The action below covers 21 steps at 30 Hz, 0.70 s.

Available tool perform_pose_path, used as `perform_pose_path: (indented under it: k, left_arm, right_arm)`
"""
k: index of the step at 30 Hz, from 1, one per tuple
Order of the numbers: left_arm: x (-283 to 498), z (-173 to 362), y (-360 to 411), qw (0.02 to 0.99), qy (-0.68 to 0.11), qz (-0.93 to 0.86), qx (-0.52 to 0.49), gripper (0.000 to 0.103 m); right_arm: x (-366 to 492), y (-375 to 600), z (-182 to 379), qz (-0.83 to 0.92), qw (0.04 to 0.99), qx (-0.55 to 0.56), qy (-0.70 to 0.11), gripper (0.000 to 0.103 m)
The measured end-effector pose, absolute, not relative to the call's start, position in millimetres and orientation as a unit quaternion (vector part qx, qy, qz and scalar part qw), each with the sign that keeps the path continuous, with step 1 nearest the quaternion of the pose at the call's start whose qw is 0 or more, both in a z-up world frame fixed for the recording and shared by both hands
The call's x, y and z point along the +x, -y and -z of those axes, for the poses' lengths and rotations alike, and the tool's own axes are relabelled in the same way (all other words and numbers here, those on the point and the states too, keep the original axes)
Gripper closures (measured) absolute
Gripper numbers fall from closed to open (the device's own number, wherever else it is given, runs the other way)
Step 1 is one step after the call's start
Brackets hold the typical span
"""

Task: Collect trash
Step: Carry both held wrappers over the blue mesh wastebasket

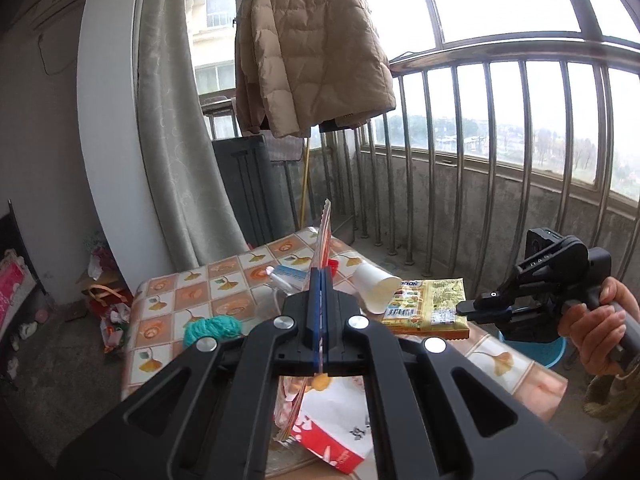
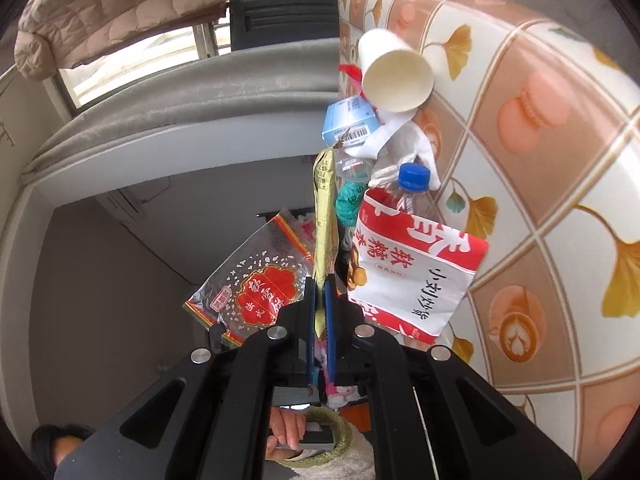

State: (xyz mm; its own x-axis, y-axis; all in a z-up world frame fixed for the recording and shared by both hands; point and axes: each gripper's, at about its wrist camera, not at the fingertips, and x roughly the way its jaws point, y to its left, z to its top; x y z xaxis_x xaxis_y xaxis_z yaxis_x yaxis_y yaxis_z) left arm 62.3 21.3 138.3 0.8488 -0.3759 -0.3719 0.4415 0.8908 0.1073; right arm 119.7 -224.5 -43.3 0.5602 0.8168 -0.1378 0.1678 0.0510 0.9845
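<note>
A: How much of the trash is seen as collected?

B: Two pieces are judged lifted. A clear red-printed wrapper (image 1: 323, 236) is pinched edge-on in the left tool (image 1: 321, 280), whose jaws are pressed together on it. A yellow snack packet (image 1: 426, 306) is clamped by one end in the right tool (image 1: 460, 309), also pressed shut on it; the packet is held above the worktop (image 1: 168, 304).

A: And what is left?

B: A good deal. A paper cup (image 2: 394, 74) lying on its side, a small blue box (image 2: 350, 118), crumpled white tissue (image 2: 400, 136), a blue-capped bottle (image 2: 414, 178), a teal yarn ball (image 1: 212, 328) and a red-and-white bag (image 2: 416, 276) are seen on the worktop. No bin can be confirmed; a blue tub (image 1: 556, 350) is glimpsed beside the worktop.

A: How are the hands posed?

B: The right handle is gripped by a bare hand (image 1: 596, 324), the tool being pointed roughly level across the worktop. The left tool is angled slightly downward.
</note>
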Motion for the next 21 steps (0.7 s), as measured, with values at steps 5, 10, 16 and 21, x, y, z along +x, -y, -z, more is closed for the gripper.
perform_pose_path:
  k: [5, 10, 16, 21]
  left_arm:
    - [85.1, -136.0, 9.2, 0.932, -0.231, 0.279, 0.033, 0.103]
    - [121.5, -129.4, 78.9, 0.883, -0.301, 0.358, -0.027, 0.103]
    - [155.1, -82.9, 204.3, 0.820, -0.402, 0.406, -0.042, 0.103]
    - [175.2, -17.7, 320.7, 0.762, -0.487, 0.426, -0.025, 0.103]
  right_arm:
    - [61.5, 278.5, 36.7, -0.213, 0.657, 0.641, -0.334, 0.098]
    - [1.0, 348.8, 34.5, -0.101, 0.714, 0.636, -0.275, 0.098]
    - [-60.8, 429.0, 67.3, 0.078, 0.733, 0.626, -0.253, 0.098]
    - [-84.0, 483.3, 117.4, 0.174, 0.706, 0.633, -0.264, 0.098]
